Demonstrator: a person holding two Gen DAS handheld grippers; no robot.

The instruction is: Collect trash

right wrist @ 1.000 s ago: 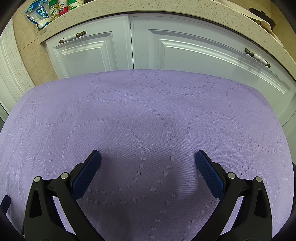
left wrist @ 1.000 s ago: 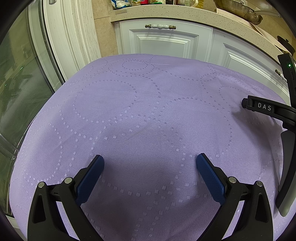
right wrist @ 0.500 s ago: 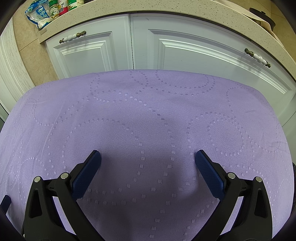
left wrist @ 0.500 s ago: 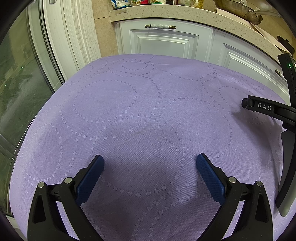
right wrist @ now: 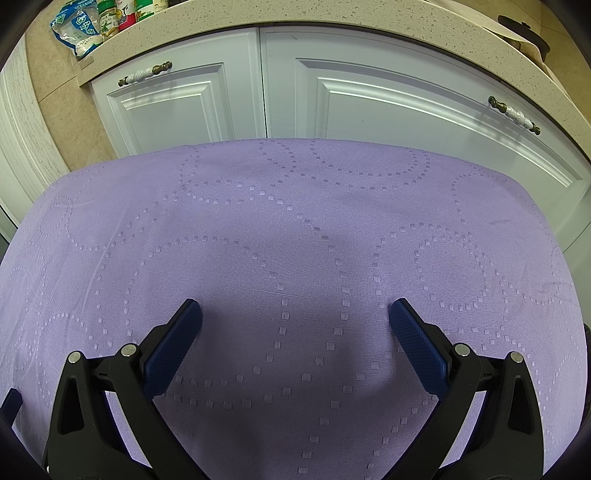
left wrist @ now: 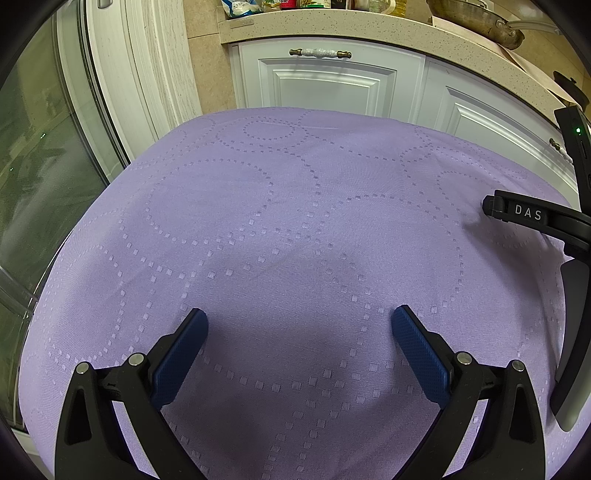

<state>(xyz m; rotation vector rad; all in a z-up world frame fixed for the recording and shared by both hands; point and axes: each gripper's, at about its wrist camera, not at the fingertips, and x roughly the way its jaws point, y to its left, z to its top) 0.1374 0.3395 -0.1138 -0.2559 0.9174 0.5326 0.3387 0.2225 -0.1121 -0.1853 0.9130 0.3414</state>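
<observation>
Nothing has moved since the earlier frames: both views match them exactly. At the bottom of the left wrist view, the left claw (left wrist: 298, 325) hovers over the desk (left wrist: 295, 221), its blue-padded fingers (left wrist: 177, 354) spread wide apart with only purple cloth between them. At the bottom of the right wrist view, the right claw (right wrist: 295, 317) sits the same way, fingers apart and holding nothing. The desk's purple cloth (right wrist: 295, 221) (woven with dotted ring patterns) fills the middle of both frames, and no trash shows anywhere on it, so I cannot tell where the task's thing lies. At the right edge of the left view, a black part marked "DAS" (left wrist: 532, 214) reaches in over the cloth. Across the top of both frames runs a speckled kitchen counter (right wrist: 332, 14) above white cabinet doors (right wrist: 406, 96). A blue and white packet (right wrist: 75, 33) sits on the counter at the upper left of the right view, and a pan (left wrist: 480, 18) at the upper right of the left view. A glass door (left wrist: 44, 147) fills the left edge of the left view.
</observation>
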